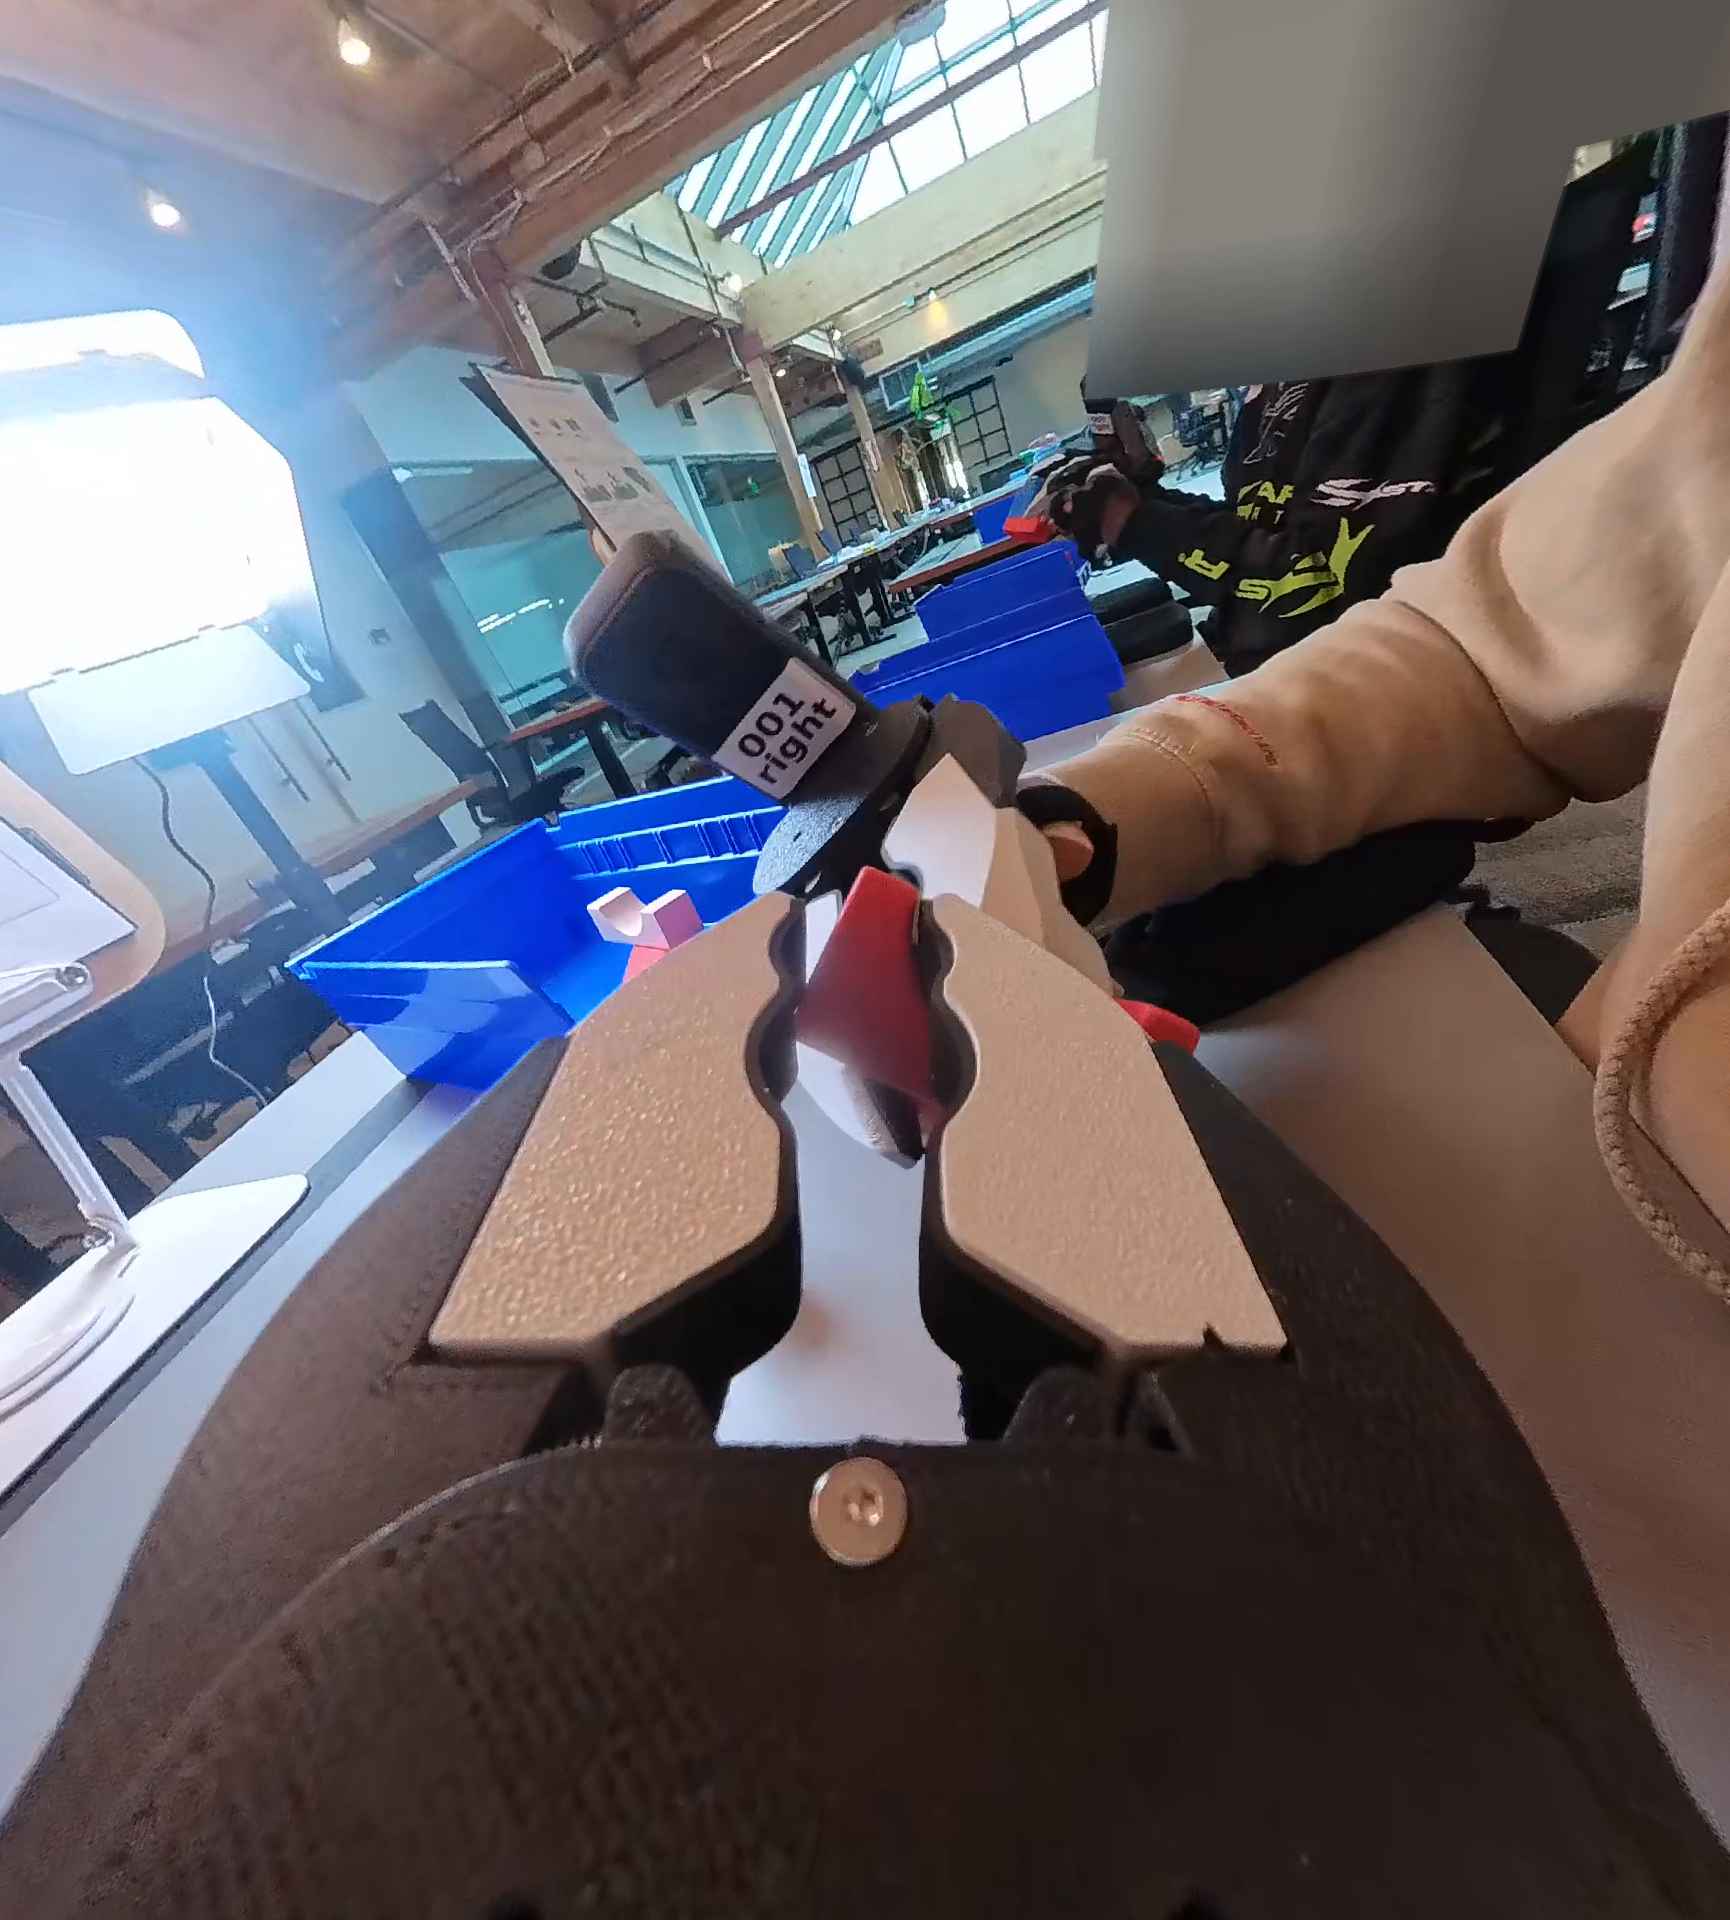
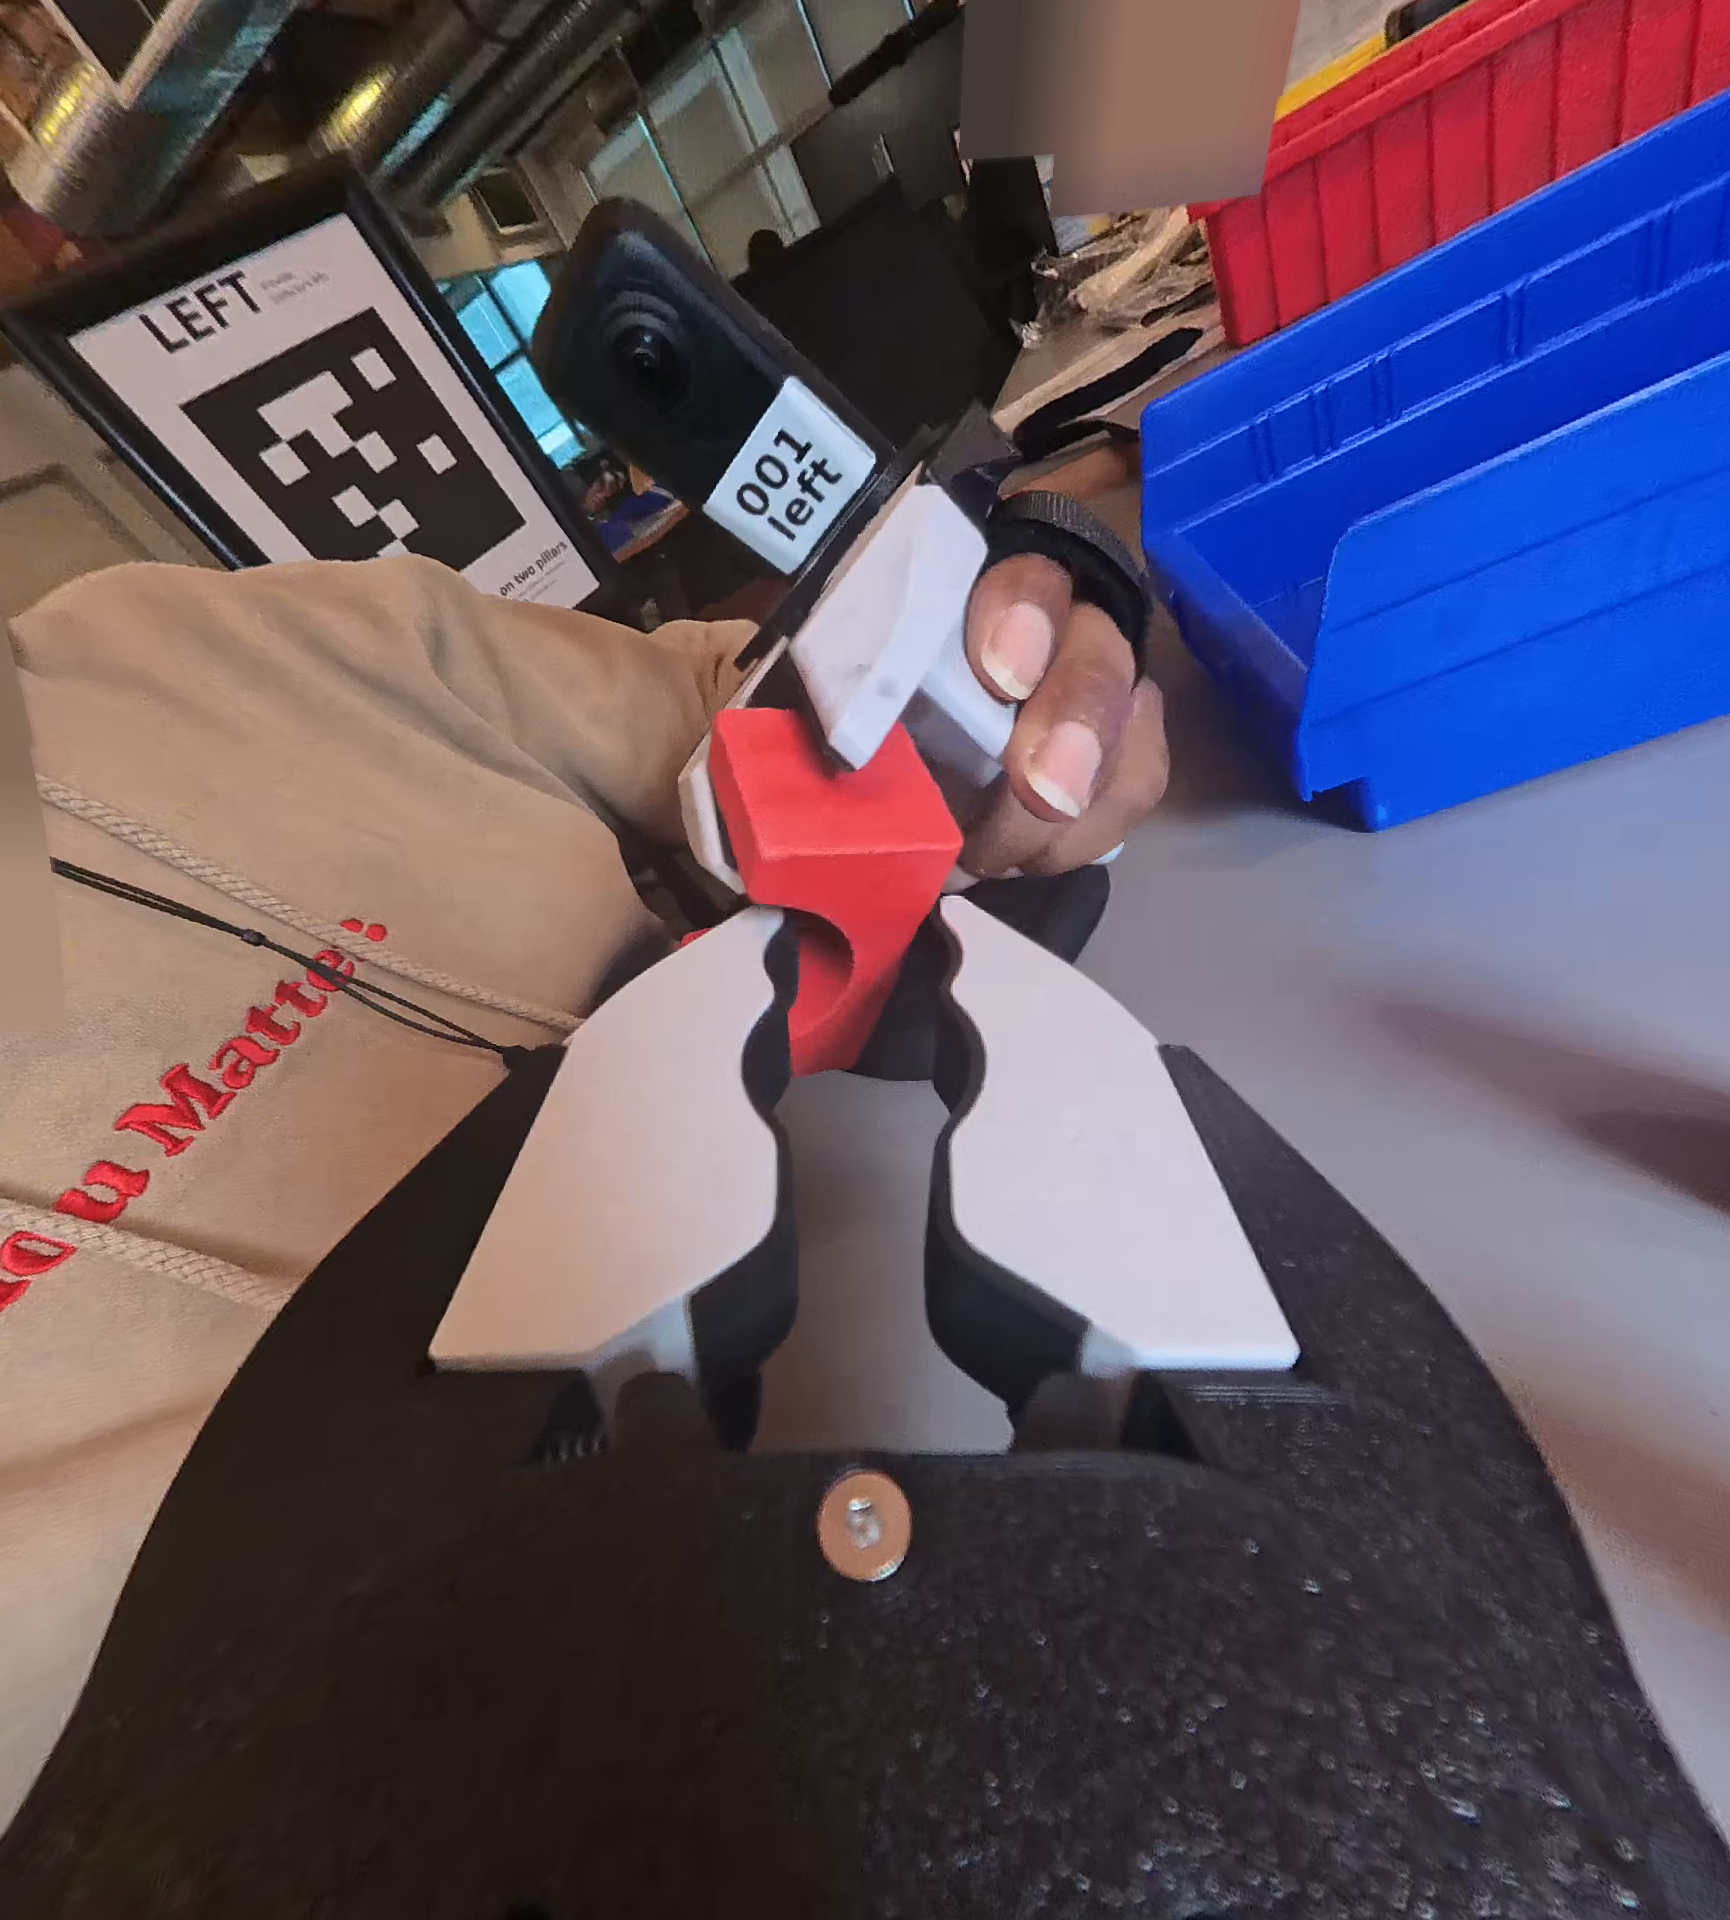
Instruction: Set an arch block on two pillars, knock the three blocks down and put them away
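A red arch block [image 1: 866, 997] hangs in the air between both grippers, above the grey table [image 2: 1360, 987]. My left gripper [image 1: 861, 914] is shut on one end of it. In the right wrist view the block [image 2: 840, 831] shows its half-round cutout, and my right gripper [image 2: 861, 920] is closed around its lower end. The left gripper [image 2: 840, 727] clamps the upper end there. The right gripper [image 1: 954, 842] faces me in the left wrist view. A pink arch-shaped block [image 1: 643, 920] lies in a blue bin [image 1: 425, 977].
Blue bins [image 2: 1463, 520] and a red bin [image 2: 1463, 156] stand at the right. A framed marker sign [image 2: 321, 436] stands behind. A white stand [image 1: 61, 1247] sits at the left table edge. The person's beige sleeves [image 1: 1360, 727] are close. Another person [image 1: 1287, 540] works at a far table. The grippers are tip to tip, or close to it.
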`<move>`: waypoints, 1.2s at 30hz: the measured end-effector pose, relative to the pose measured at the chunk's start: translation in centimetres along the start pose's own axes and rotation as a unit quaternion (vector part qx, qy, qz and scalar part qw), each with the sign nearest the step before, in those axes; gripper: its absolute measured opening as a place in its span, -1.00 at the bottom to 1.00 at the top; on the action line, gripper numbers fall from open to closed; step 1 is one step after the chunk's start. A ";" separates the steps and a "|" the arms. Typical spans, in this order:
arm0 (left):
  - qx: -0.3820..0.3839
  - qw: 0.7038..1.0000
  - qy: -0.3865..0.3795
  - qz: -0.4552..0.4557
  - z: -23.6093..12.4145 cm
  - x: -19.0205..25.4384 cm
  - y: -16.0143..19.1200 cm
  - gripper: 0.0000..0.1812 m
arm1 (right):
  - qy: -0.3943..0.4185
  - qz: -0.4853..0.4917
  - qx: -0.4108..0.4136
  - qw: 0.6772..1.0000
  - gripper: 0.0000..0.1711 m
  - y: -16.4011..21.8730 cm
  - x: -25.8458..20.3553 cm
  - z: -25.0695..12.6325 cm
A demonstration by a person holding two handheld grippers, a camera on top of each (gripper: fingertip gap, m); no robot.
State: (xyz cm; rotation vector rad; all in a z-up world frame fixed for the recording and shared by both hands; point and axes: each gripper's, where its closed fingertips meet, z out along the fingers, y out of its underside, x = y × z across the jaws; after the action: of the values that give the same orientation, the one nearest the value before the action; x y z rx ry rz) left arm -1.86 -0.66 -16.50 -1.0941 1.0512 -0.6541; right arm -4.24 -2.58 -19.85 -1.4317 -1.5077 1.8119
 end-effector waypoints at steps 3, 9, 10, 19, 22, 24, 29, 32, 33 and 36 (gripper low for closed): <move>-0.001 1.000 -0.009 0.014 -0.1 -0.2 0.0 -0.77 | 0.013 -0.002 0.008 1.000 -0.82 -0.5 0.4 -0.5; -0.040 0.998 -0.028 -0.041 -0.6 -2.1 1.6 -0.62 | 0.223 -0.134 -0.007 0.966 -0.84 -2.2 4.2 -3.9; -0.054 0.996 -0.033 -0.060 -0.6 -2.5 2.2 -0.60 | 0.279 -0.171 -0.014 0.945 -0.84 -2.7 5.1 -4.8; -0.134 0.958 -0.038 -0.251 0.3 -2.8 6.5 -0.43 | 0.473 -0.492 -0.209 0.700 -0.83 -1.6 7.4 -4.6; -0.151 0.950 -0.025 -0.273 0.2 -2.5 7.2 -0.55 | 0.478 -0.532 -0.249 0.653 -0.83 -0.8 7.8 -4.1; -0.165 0.949 -0.021 -0.269 0.1 -2.3 7.6 -0.55 | 0.474 -0.540 -0.257 0.647 -0.83 -0.6 7.8 -4.1; -0.164 0.952 0.009 -0.259 0.1 -1.6 7.3 -0.57 | 0.434 -0.527 -0.243 0.689 -0.80 -0.2 6.9 -3.9; -0.162 0.960 0.023 -0.228 0.0 -1.2 7.0 -0.57 | 0.385 -0.464 -0.209 0.770 -0.75 0.2 6.2 -3.8; -0.163 0.962 0.025 -0.217 0.0 -1.1 7.0 -0.58 | 0.368 -0.434 -0.201 0.798 -0.73 0.4 6.1 -3.9; -0.178 0.964 0.014 -0.194 0.0 -1.2 7.6 -0.58 | 0.308 -0.329 -0.166 0.877 -0.58 0.7 5.7 -4.8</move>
State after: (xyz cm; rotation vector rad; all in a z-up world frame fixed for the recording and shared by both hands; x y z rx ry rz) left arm -2.83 3.07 -23.16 -1.6355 1.0091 -0.8111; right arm -2.21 4.07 -22.62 -1.2323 -1.6908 0.6330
